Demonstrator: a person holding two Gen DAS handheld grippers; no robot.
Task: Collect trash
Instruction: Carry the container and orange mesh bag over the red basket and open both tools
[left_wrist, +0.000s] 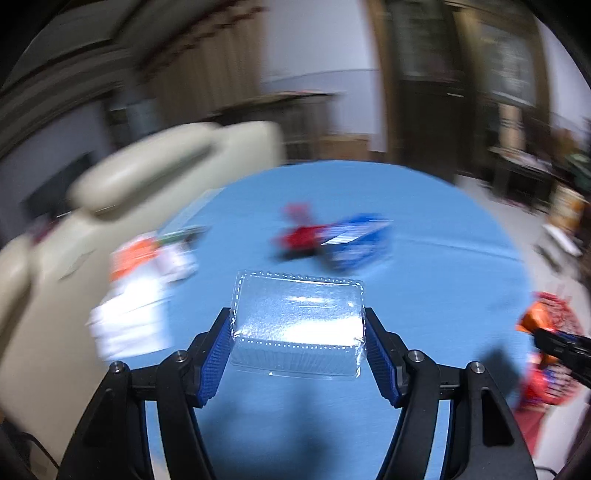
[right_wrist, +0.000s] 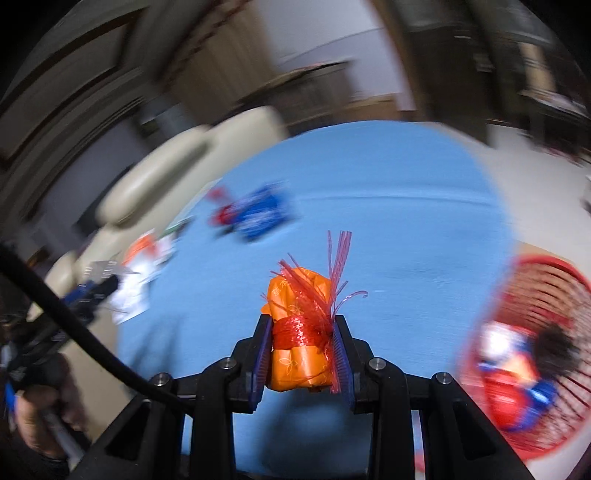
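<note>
- Because the clear, thin-walled rectangular plastic tray is pinched only at its two short edges, it is judged likely to buckle or spring out if the squeeze is tightened, and to slip if it is eased; it hangs above the blue round tablecloth-covered table, not resting on it.
- Since the orange plastic wrapper bundled in red mesh netting is soft and loosely bound, with netting strands splaying free above it, a strand could be caught on the basket rim and the bundle dragged back out on release.
- A miss is also judged possible: both views are blurred, and the red wire-mesh basket, already holding red, white and blue rubbish, stands at the table's right edge, where a hurried drop could land on the floor or tip it.
- The left gripper is seen roughly half open, its blue ribbed pads pressed against the tray's sides, so the tray is carried.
- The right gripper is closed down narrowly, its pads clamped on the orange bundle at the netted waist.
- Still to be collected on the cloth are a blue-and-red crumpled packet near the middle and white-and-orange paper wrappers at the left edge, beside a cream upholstered chair.
- A black cable is seen trailing across the right view's left side and could be snagged.
</note>
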